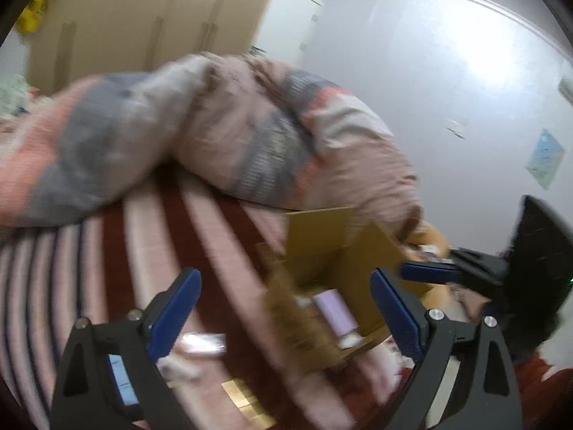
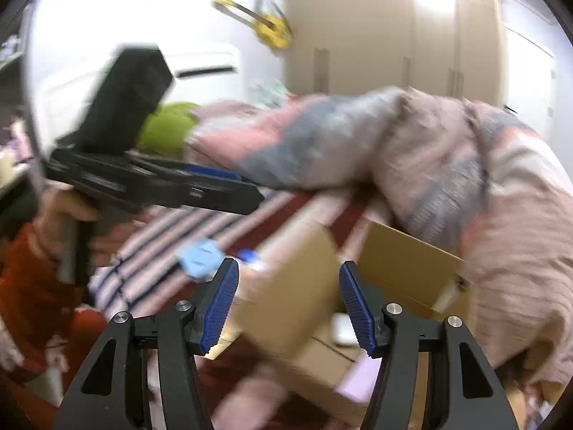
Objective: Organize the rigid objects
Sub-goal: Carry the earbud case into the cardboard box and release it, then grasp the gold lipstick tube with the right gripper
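Left gripper point(image 1: 283, 308) and right gripper point(image 2: 288, 308) held apart, empty.
Lilac tube point(image 1: 336, 310) in box point(image 1: 322, 236), lower centre: judged light, stiff; to be gripped mid-body.

Pale walls point(image 1: 412, 53), beige wardrobe point(image 2: 390, 39) (glare on its doors), rumpled quilt point(image 1: 222, 125) on striped bed point(image 1: 118, 247).

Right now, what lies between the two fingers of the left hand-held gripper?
In the left wrist view, the open cardboard box with a lilac item inside shows between its fingers.
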### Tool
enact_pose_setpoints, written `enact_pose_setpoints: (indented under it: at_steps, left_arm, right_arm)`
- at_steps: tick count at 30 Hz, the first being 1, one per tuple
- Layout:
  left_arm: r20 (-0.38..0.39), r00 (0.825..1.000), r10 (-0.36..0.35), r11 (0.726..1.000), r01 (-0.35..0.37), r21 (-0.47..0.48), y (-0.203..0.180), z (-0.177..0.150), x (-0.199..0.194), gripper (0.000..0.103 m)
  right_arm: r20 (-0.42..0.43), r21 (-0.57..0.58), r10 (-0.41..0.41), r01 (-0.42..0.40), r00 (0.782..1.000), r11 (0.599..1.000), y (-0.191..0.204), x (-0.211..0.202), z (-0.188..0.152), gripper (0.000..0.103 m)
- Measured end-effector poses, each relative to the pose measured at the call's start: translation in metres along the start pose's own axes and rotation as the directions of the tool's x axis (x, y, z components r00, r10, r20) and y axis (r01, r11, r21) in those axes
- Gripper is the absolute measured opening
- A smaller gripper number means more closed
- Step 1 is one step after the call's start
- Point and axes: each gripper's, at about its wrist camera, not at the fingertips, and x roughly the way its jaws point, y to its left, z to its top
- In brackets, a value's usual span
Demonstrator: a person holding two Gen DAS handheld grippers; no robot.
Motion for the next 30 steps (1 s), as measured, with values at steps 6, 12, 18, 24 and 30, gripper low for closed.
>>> enact_pose_setpoints:
  at_steps: [6, 12, 18, 24, 30]
  left_arm:
    - [0.065, 0.986, 0.153, 0.986, -0.149, -0.075, 0.063, -0.058, -0.058, 0.097]
    - [0.017, 0.96, 0.279, 0.947, -0.272, -0.169, 0.116, -0.133, -0.067, 0.097]
    - [-0.015, 0.966, 0.257, 0.934, -0.253, -0.254, 0.139, -0.181, -0.058, 0.097]
    - [-0.041, 0.969, 0.244, 0.93, -0.246, -0.272, 0.142, -0.195, -0.047, 0.097]
    - [-0.03, 0.984, 0.175, 0.944, -0.177, -0.279, 0.134, -0.19, -0.042, 0.097]
  right_arm:
    - [-0.021, -0.011, 0.183, -0.184, 0.983, 0.983, 0.076, 0.026, -0.008, 0.055]
    - [-0.136, 0.117, 0.156, -0.141, 0.978, 0.983, 0.111, 0.098, -0.067, 0.055]
    - [-0.284, 0.19, -0.11, 0.168, 0.953, 0.967, 0.102, 0.164, -0.135, 0.055]
    - [-0.301, 0.191, -0.151, 0.215, 0.942, 0.958, 0.091, 0.182, -0.145, 0.047]
    - [-0.305, 0.177, -0.12, 0.18, 0.945, 0.968, 0.084, 0.181, -0.139, 0.014]
